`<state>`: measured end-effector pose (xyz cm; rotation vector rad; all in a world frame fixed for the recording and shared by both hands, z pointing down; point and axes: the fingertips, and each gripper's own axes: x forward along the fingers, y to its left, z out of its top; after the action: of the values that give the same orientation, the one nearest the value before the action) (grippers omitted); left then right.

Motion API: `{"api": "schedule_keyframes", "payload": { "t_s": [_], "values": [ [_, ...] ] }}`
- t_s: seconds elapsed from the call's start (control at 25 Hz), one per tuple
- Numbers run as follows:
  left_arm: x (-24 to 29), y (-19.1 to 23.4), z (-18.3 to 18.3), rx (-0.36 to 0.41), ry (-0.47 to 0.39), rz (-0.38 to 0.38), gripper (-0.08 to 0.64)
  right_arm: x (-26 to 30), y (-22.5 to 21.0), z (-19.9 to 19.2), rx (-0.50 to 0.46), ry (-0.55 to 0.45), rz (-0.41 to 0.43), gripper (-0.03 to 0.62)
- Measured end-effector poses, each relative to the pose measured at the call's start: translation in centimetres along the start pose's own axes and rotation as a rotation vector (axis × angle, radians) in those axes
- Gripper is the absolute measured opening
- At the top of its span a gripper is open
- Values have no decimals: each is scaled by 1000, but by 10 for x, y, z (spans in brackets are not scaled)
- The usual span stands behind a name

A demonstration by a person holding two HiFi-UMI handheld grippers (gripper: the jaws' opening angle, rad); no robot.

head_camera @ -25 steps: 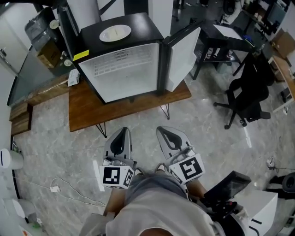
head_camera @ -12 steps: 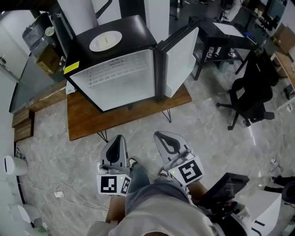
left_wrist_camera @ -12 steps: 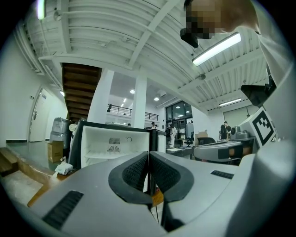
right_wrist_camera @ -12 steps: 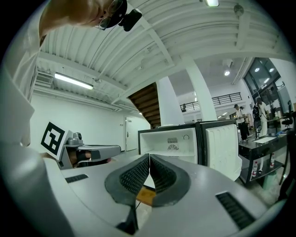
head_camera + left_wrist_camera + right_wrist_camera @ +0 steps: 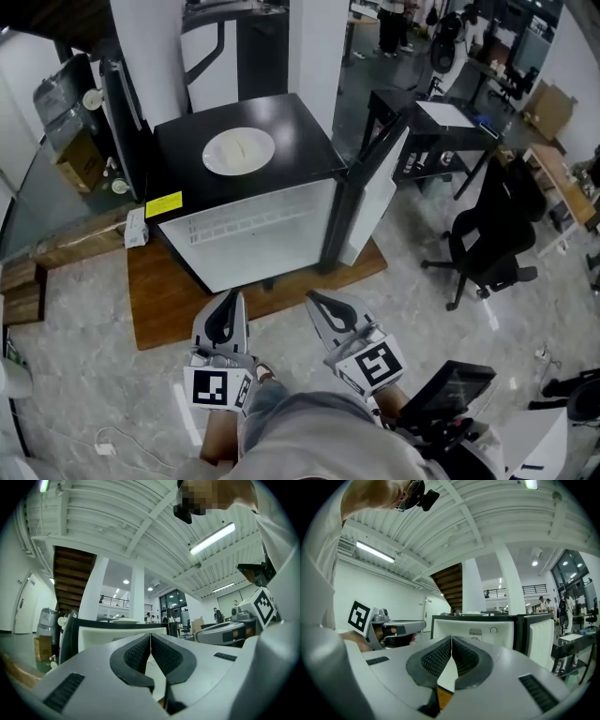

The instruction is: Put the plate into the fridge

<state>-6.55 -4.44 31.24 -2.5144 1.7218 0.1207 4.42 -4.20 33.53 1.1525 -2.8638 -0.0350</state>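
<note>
Both the left gripper (image 5: 228,315) and right gripper (image 5: 327,313) have jaws pressed together, empty. Plate (image 5: 238,150) atop fridge (image 5: 302,131) looks stiff, slick, breakable; pinch near rim.

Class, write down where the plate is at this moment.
In the head view the plate lies near the middle of the black top of the fridge, above its open compartment, with the open door to its right.

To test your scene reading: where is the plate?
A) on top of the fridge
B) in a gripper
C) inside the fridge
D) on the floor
A: the plate lies on the black top of the fridge, not inside it.
</note>
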Motion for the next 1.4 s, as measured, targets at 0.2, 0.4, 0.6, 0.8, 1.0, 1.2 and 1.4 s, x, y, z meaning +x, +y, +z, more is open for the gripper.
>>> {"api": "schedule_keyframes", "payload": {
  "t_s": [0.2,0.4,0.6,0.8,1.0,1.2,1.4],
  "values": [
    [16,82,37,73,-41,-67,20,79,11,36,-54,-50,-14,18],
    [20,146,76,170,-61,-140,20,131,20,70,-90,-148,-32,18],
    [41,181,111,280,-67,-203,20,154,21,76,-88,-130,-34,18],
    [87,185,118,334,-35,-277,20,170,13,91,-163,-161,-17,18],
    [144,176,112,397,13,-338,20,191,-26,104,-337,-50,-3,18],
    [206,191,108,587,44,-304,20,204,-69,114,-455,42,-38,19],
    [278,202,80,600,257,-423,20,220,-88,109,-559,130,-7,20]
  ]
}}
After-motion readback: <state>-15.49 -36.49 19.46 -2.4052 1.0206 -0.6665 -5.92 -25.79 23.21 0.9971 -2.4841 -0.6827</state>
